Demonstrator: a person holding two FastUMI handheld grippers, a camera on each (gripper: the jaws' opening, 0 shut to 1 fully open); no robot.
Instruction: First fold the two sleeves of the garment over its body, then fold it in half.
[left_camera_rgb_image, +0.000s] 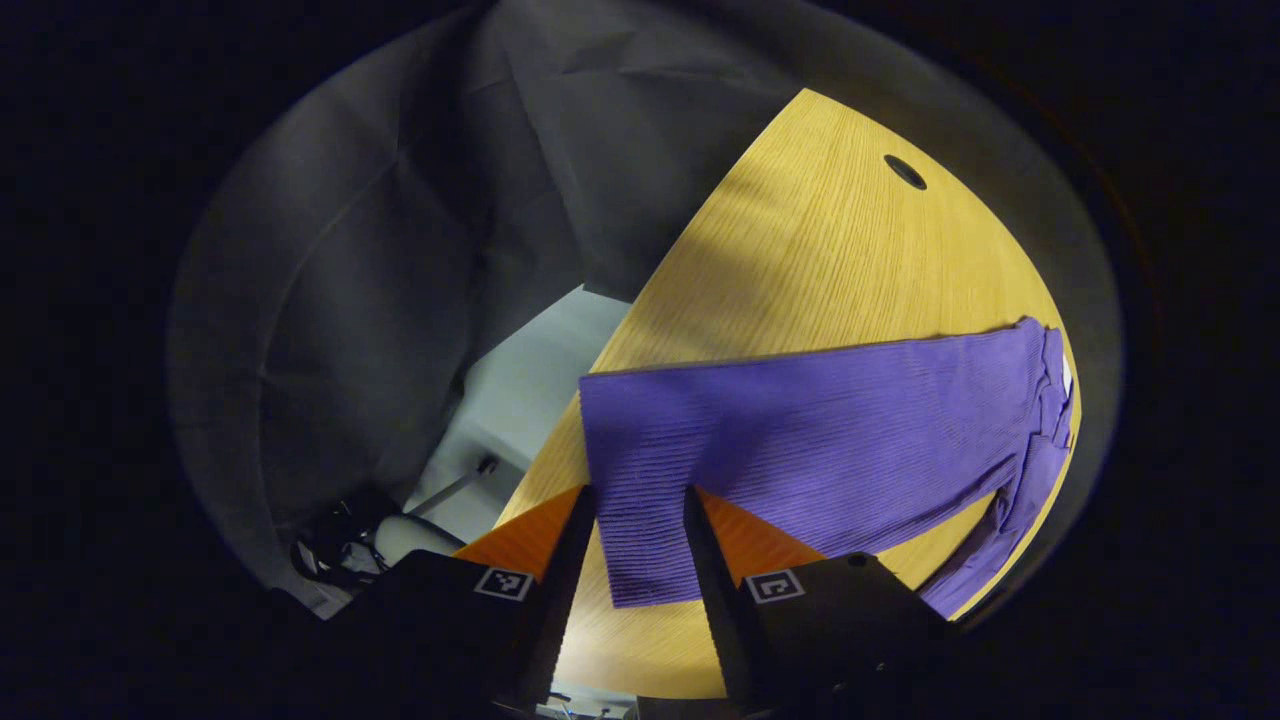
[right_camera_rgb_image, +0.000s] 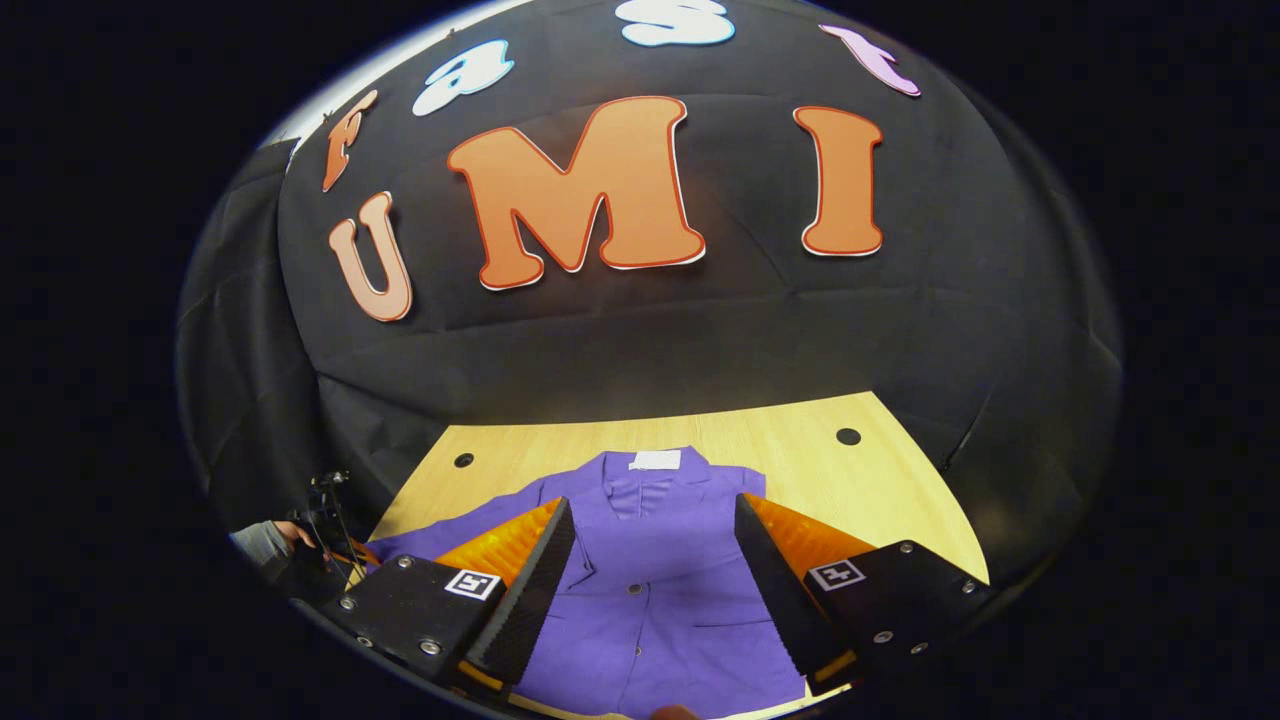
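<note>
Nearest in the left gripper view, the left tool (left_camera_rgb_image: 640, 545) hangs with its fingers spread wide and nothing between them, over the end of one purple sleeve. In the right gripper view the right tool (right_camera_rgb_image: 655, 560) is likewise wide apart and empty, poised above the front of the garment (right_camera_rgb_image: 660, 590).

The garment lies spread flat on the worktop (left_camera_rgb_image: 800, 270), buttons up, collar toward the far wall. One sleeve (left_camera_rgb_image: 760, 440) stretches straight out to the side, and the sleeve reaching left in the right gripper view also looks unfolded. By my judgement nothing is folded yet: both sleeve folds and the halving remain.

The worktop is pale wood with small round cable holes (right_camera_rgb_image: 848, 436). Beyond it, black cloth (right_camera_rgb_image: 650, 340) walls the booth; pale floor (left_camera_rgb_image: 530, 400) with cables shows beside the worktop.
</note>
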